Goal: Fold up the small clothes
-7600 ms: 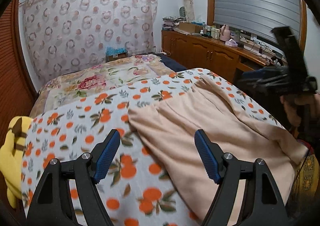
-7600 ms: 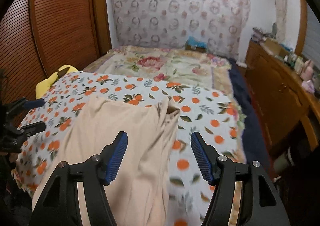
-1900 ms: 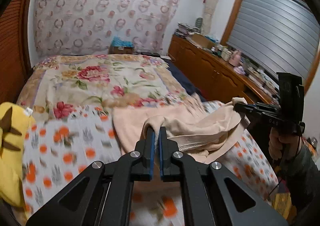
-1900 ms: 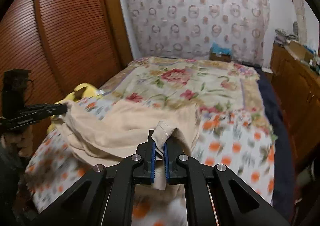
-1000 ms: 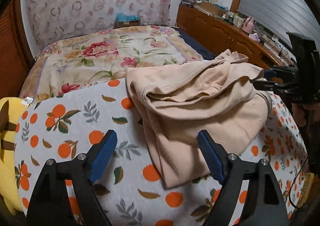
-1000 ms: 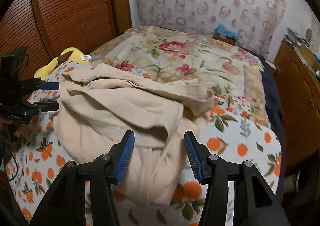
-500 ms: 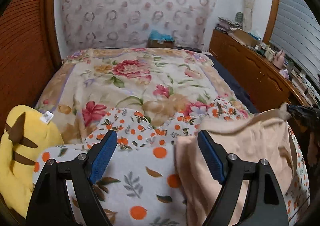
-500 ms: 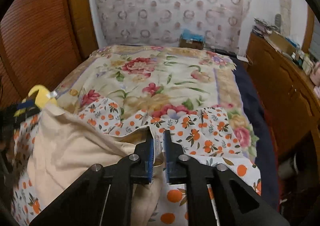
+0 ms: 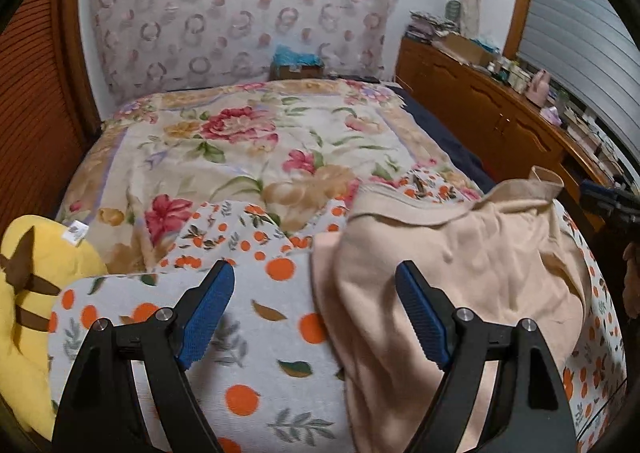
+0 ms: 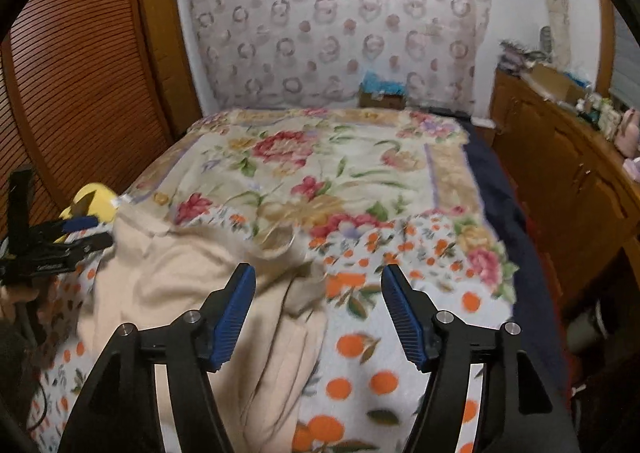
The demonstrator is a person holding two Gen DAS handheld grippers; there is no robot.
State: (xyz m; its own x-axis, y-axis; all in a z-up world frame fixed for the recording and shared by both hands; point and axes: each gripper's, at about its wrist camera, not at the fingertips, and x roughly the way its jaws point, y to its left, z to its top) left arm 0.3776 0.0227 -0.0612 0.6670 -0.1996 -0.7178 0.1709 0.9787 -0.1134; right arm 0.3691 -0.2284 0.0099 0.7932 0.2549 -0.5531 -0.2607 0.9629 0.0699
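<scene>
Garment [image 9: 460, 265], beige, lay rumpled lower right on orange-print blanket [image 9: 256, 357]. Left gripper [image 9: 316, 317] and right gripper [image 10: 318, 313] both gaped wide, holding nothing. Yellow plush [image 9: 24, 293], far left.

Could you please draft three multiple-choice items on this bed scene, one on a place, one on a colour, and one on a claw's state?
1. Where does the beige garment lie?
A. on the orange-print blanket
B. on the dresser
C. on the floor

2. What colour is the plush toy?
A. blue
B. yellow
C. red

3. How is the left claw?
A. shut on the garment
B. shut on nothing
C. open

Key: 1 A, the oranges show around it; 2 B, yellow with brown marks; 3 C, its blue pads stand wide apart.
</scene>
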